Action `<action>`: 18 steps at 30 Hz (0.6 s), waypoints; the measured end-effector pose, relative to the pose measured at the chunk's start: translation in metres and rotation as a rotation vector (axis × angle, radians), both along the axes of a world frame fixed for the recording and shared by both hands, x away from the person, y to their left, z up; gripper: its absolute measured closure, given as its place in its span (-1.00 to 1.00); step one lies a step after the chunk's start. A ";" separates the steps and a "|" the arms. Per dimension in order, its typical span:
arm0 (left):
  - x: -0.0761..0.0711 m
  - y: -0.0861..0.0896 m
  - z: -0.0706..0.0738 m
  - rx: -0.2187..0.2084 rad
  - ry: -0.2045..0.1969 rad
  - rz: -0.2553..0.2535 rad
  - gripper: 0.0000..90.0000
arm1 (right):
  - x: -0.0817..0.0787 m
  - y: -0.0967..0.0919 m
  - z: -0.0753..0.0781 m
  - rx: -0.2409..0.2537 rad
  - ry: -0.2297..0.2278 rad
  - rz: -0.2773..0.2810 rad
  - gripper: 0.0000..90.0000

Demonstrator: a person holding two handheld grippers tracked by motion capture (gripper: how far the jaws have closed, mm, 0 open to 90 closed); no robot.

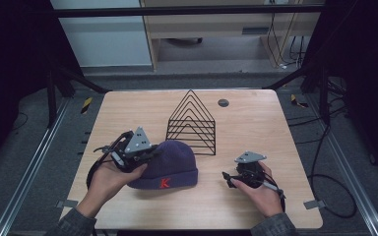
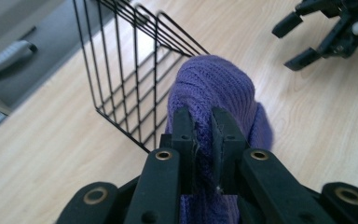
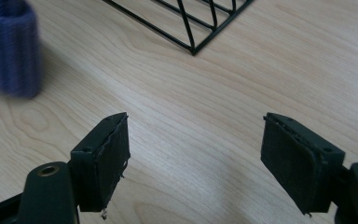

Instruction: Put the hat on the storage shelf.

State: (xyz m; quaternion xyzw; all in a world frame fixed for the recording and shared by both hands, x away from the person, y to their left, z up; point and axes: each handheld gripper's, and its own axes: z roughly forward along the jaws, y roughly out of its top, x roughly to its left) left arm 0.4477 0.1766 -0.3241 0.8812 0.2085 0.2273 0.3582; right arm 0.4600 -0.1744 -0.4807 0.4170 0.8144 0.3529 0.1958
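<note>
Left claw [image 2: 203, 128] pinches the purple beanie [image 2: 216, 88], hiding its fold; right claw [image 3: 196, 163] gapes empty.

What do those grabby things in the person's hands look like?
Each hand holds black tongs: the left tongs and the right tongs. Both have two flat black jaws on jointed bars with brass-coloured rivets, a grey three-cornered plate on top and a black cable trailing off. The person's sleeves are grey.

**Wire rack crowding the far middle**

The black wire rack [image 1: 192, 123] is standing mid-table, blocking passage just beyond the purple beanie [image 1: 170, 164]. Bare table [image 1: 256, 123] is lying open right of both, around the right gripper [image 1: 229, 178], and along the far-left side.
</note>
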 end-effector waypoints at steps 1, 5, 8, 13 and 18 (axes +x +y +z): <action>0.001 0.000 0.003 0.001 -0.006 -0.002 0.80 | -0.001 0.001 0.001 0.002 -0.008 0.008 -0.47; 0.005 0.003 0.018 -0.005 -0.033 0.003 0.81 | -0.005 0.009 0.006 0.040 -0.027 0.035 -0.45; 0.009 0.008 0.029 -0.012 -0.054 0.000 0.81 | -0.005 0.019 0.013 0.054 -0.042 0.087 -0.43; 0.013 0.018 0.048 -0.055 -0.081 -0.008 0.81 | -0.009 0.042 0.038 0.066 -0.078 0.177 -0.40; 0.011 0.024 0.065 -0.096 -0.103 -0.023 0.80 | -0.005 0.062 0.065 0.091 -0.108 0.229 -0.36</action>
